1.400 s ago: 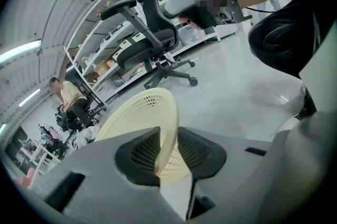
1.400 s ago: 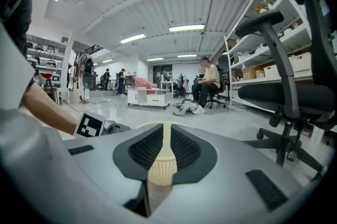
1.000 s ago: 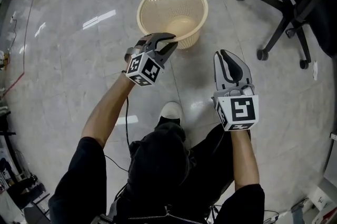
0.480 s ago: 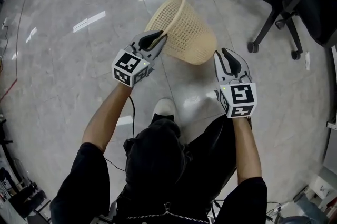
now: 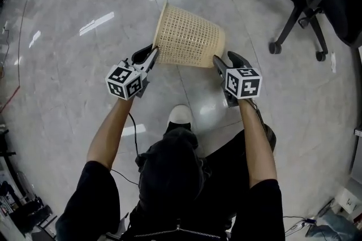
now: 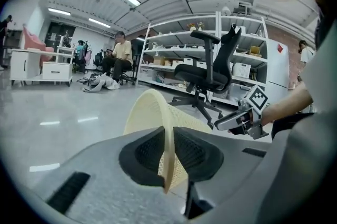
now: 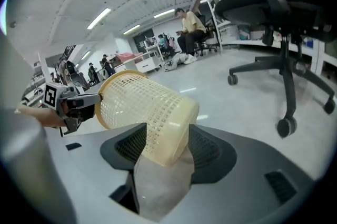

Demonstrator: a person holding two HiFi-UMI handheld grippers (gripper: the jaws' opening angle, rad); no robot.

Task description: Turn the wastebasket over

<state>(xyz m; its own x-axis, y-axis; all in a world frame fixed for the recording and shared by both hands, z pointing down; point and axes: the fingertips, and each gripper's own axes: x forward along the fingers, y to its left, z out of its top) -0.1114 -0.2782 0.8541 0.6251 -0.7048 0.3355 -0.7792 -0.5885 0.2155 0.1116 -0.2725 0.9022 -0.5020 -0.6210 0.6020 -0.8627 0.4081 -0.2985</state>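
The cream mesh wastebasket (image 5: 186, 39) hangs on its side above the floor, rim to the left, base to the right. My left gripper (image 5: 154, 53) is pinching the near part of the rim, and its jaws are still closing on it. In the left gripper view the thin rim (image 6: 167, 154) runs edge-on between the two pads. My right gripper (image 5: 224, 57) is at the base with its jaws opening wide. In the right gripper view the wastebasket's base (image 7: 168, 133) sits between the spread pads, which do not clearly press on it.
A black office chair (image 5: 305, 2) on castors stands to the right, close to the right gripper. The person's white shoe (image 5: 181, 116) is on the grey polished floor below the basket. Shelving (image 6: 174, 54) and seated people (image 6: 120, 54) are far behind.
The basket went from upright on the floor to lifted and lying sideways, rim to the left. The left gripper rolled with the rim. The right gripper moved to the base and opened.
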